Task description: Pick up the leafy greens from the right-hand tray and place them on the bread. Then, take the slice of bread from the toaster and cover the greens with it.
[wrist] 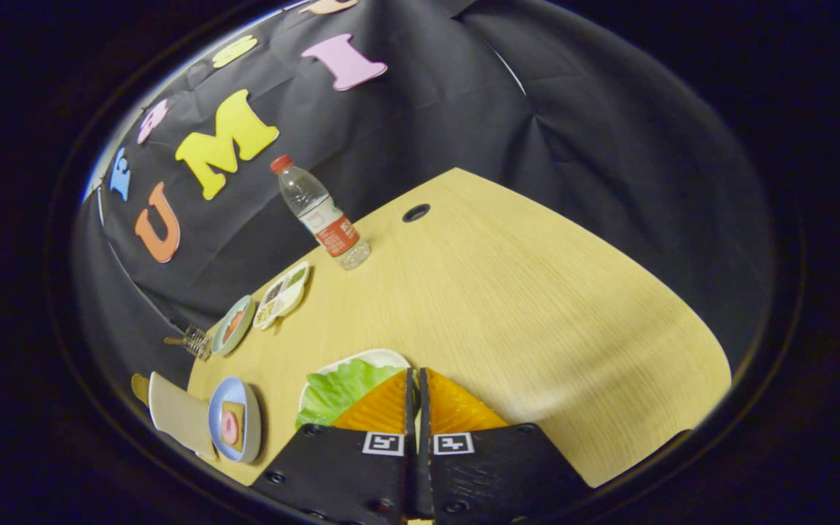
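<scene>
The pale wood-grain worktop (507,292) spreads wide beyond the claw, a dark round cable hole (415,213) set near its far edge. Close in, the claw (415,379) has its two fingers drawn together, just a thin slit between them, and whether any leaf is nipped in that slit cannot be told. Right at the fingertips sits the white tray (372,359), and on it the bright green leafy lettuce (340,394) bulges out to the left of the fingers, partly hidden behind them. Left of that, near the worktop's edge, the blue round plate (238,419) carries a square slice of bread (233,423) with a pink round slice lying on it. Just beyond the plate, at the very edge, there's a beige boxy appliance (176,412), likely the toaster; its slot can't be made out. Further back along that left edge comes a green round dish (232,326) with something orange in it, then a white divided condiment tray (283,294) of small seeds and bits, and a small wire utensil (192,340) off the rim. At the far side a clear plastic water bottle with a red cap (320,214) stands upright.
</scene>
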A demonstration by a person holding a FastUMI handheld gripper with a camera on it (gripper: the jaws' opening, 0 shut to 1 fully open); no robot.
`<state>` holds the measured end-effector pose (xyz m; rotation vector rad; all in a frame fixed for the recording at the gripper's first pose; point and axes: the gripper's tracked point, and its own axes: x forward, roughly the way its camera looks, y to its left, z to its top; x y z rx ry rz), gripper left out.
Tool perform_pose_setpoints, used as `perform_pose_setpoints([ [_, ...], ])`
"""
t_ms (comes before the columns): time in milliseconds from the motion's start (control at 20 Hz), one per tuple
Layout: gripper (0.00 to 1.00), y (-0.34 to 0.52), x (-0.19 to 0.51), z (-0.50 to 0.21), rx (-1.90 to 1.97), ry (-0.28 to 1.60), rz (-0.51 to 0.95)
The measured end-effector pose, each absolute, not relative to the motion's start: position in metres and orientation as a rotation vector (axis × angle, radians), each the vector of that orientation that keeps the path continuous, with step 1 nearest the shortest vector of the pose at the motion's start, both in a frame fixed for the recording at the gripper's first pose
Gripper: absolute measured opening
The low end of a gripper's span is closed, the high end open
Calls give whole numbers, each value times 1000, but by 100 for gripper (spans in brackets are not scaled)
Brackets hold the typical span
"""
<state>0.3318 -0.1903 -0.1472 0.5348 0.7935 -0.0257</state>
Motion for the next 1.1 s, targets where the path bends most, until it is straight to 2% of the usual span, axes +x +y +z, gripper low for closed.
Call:
perform_pose_setpoints([
  [650, 0, -135, 319, -27, 411, 588, 29],
  [1100, 0, -1, 296, 30, 359, 500, 151],
])
